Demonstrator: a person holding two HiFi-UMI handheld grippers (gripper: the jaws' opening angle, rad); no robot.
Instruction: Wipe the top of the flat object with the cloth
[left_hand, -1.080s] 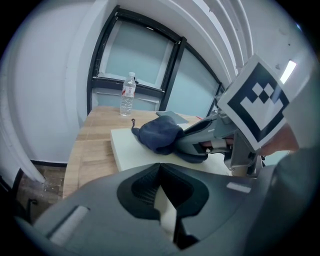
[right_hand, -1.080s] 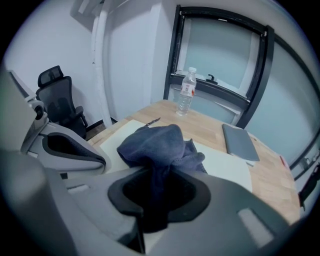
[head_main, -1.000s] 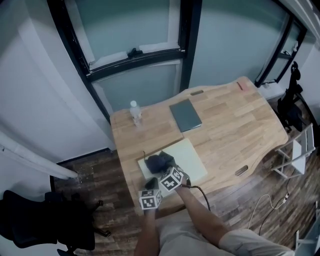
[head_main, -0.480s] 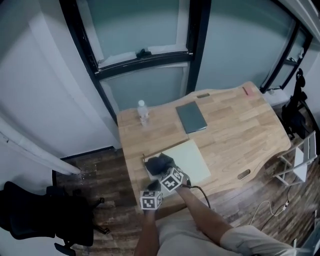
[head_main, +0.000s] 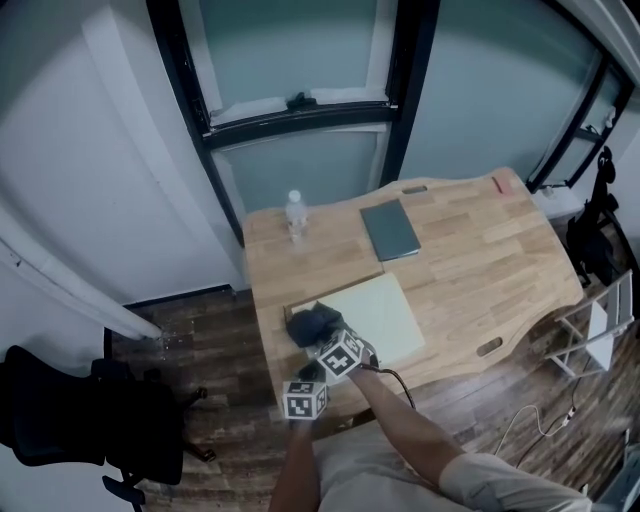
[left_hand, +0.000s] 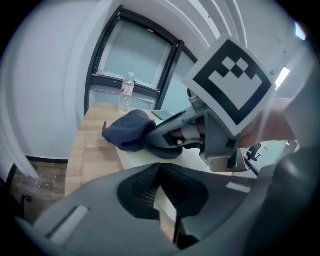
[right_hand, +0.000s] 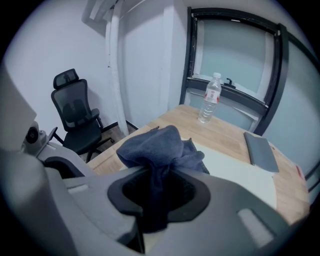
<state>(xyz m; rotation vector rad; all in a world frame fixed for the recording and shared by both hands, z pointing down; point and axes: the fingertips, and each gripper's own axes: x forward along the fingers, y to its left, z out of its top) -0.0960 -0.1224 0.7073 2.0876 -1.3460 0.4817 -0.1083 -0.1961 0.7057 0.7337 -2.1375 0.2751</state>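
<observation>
Cloth (head_main: 312, 323) is pinched in my right tool (right_hand: 156, 187), resting on the near-left corner of the pale mat (head_main: 378, 308). The rest of the mat runs rightward (its long way, I judge) across the surface (head_main: 470, 255). My left tool (left_hand: 159, 172) is closed on nothing, just beside.

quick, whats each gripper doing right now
Left gripper: closed, empty.
Right gripper: closed on the cloth.
</observation>
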